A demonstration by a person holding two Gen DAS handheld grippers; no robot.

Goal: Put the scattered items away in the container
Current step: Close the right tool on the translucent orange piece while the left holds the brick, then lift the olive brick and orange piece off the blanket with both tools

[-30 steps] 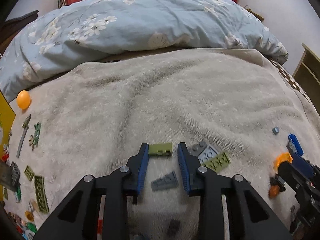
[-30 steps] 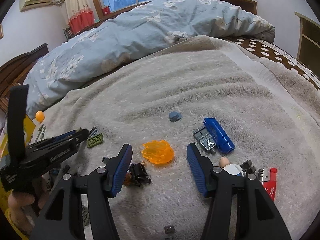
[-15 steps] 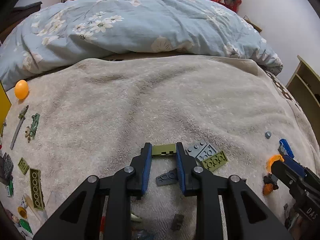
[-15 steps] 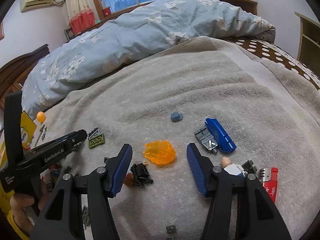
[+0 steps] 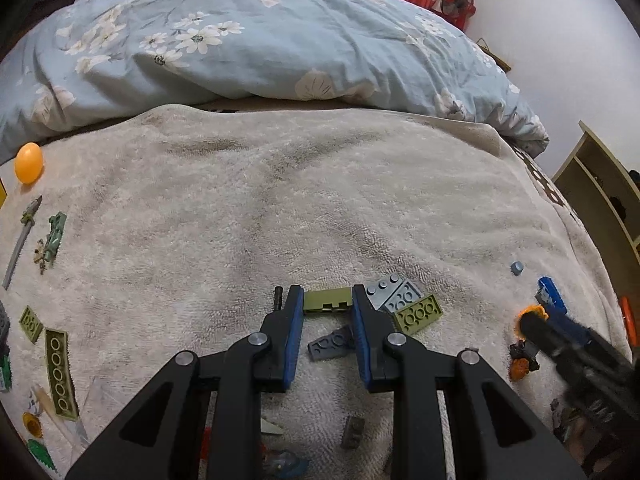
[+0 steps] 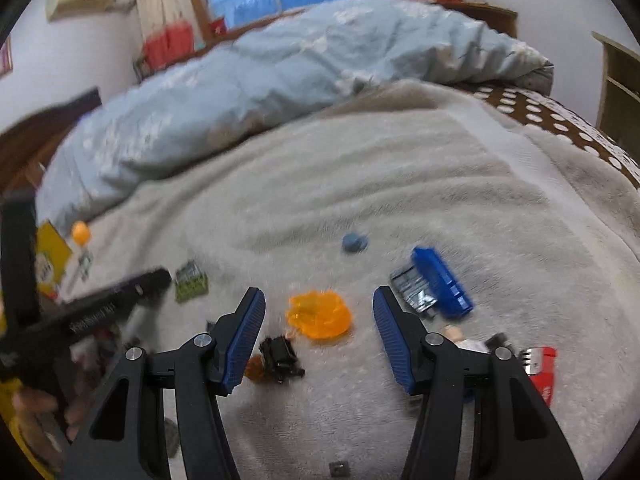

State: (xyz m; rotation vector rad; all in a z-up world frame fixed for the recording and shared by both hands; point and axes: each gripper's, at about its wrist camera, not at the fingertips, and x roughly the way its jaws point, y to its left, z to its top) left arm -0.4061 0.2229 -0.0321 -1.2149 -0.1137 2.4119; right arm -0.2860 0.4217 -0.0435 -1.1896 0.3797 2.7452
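Left gripper (image 5: pixel 327 300) clamped on olive brick (image 5: pixel 327 301), at blanket (image 5: pixel 320 200) middle; open blanket beyond. Right gripper (image 6: pixel 319 312) spread, orange piece (image 6: pixel 320 314) unpinched between fingers. Container not identified.

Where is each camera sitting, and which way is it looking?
Left wrist view: sits on the left hand-held gripper, looking forward and down over the beige fleece blanket; its two blue-padded fingers pinch an olive-green toy brick.
Right wrist view: sits on the right hand-held gripper, looking forward and down; its open fingers frame a clear orange flame-shaped piece, and a person's fingers show at lower left.
Shared: each view shows the other gripper, plus the small orange ball and the blue flowered quilt.
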